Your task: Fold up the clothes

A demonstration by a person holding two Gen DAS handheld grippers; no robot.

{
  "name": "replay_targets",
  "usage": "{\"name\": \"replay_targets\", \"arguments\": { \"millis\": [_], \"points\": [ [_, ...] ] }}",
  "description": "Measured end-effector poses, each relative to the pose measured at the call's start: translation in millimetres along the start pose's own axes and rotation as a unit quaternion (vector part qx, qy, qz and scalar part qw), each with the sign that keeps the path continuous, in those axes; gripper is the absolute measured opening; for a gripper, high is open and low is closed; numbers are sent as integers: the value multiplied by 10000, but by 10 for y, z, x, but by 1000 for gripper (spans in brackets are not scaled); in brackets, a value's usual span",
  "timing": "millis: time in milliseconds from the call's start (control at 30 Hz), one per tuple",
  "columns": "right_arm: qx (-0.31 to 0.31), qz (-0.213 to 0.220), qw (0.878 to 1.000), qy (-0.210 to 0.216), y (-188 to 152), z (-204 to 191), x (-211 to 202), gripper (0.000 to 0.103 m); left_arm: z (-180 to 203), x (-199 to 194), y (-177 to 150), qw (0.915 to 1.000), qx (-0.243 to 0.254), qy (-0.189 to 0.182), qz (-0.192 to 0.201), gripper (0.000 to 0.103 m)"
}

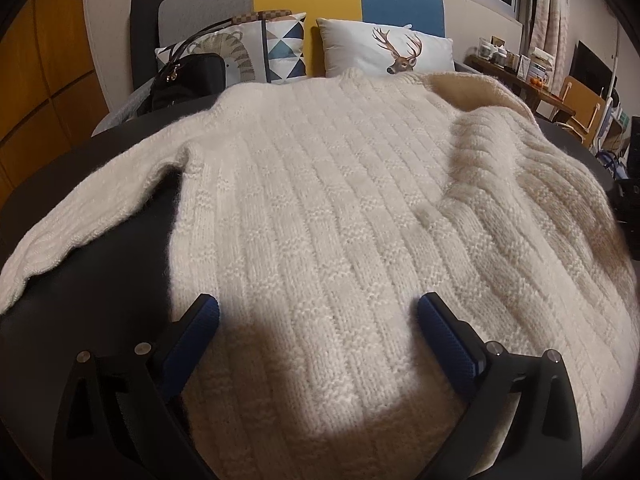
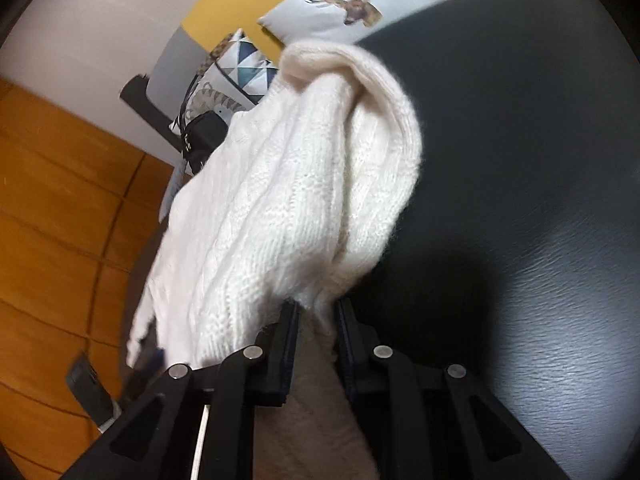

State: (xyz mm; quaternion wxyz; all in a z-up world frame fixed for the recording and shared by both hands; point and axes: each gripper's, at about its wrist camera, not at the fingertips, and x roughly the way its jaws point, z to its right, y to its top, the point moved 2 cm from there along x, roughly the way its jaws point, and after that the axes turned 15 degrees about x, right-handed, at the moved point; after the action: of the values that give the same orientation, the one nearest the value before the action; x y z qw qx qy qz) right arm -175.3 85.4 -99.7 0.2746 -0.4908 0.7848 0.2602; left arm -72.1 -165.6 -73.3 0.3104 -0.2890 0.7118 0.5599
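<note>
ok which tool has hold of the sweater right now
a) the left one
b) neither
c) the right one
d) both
c: in the right wrist view the right tool has its fingers closed on a bunched piece of the cream sweater, lifted off the dark table, while in the left wrist view the left tool hangs wide open above the flat sweater, nothing between its fingers.
</note>
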Motion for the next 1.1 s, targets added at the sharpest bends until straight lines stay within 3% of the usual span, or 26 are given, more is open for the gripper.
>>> {"name": "replay_targets", "arguments": {
  "millis": [100,167,267,567,733,900,1033,1100],
  "points": [
    [92,79,9999,-94,28,-35,58,21,24,-3,1,10000,-32,-5,-11,101],
    [80,153,9998,-127,33,-60,67,10,40,-6,3,10000,-62,-16,-14,101],
    [13,307,9994,-184,14,-54,15,5,65,-4,9,10000,-95,-21,-17,102],
    [123,1010,9937,-468,127,128,-493,2,91,-14,14,9997,-208,-101,-31,102],
    [-79,1562,9833,-930,206,253,-886,0,69,-8,12,9995,-266,-155,-48,102],
    [-147,1141,9913,-631,315,290,-938,3,68,-3,14,9994,-294,-162,-59,103],
    [-218,770,9953,-554,382,181,-688,20,70,-1,15,9994,-305,-155,-65,103],
    [-214,688,9955,-610,439,135,-560,20,71,0,16,9994,-311,-151,-69,103]
  ]
}}
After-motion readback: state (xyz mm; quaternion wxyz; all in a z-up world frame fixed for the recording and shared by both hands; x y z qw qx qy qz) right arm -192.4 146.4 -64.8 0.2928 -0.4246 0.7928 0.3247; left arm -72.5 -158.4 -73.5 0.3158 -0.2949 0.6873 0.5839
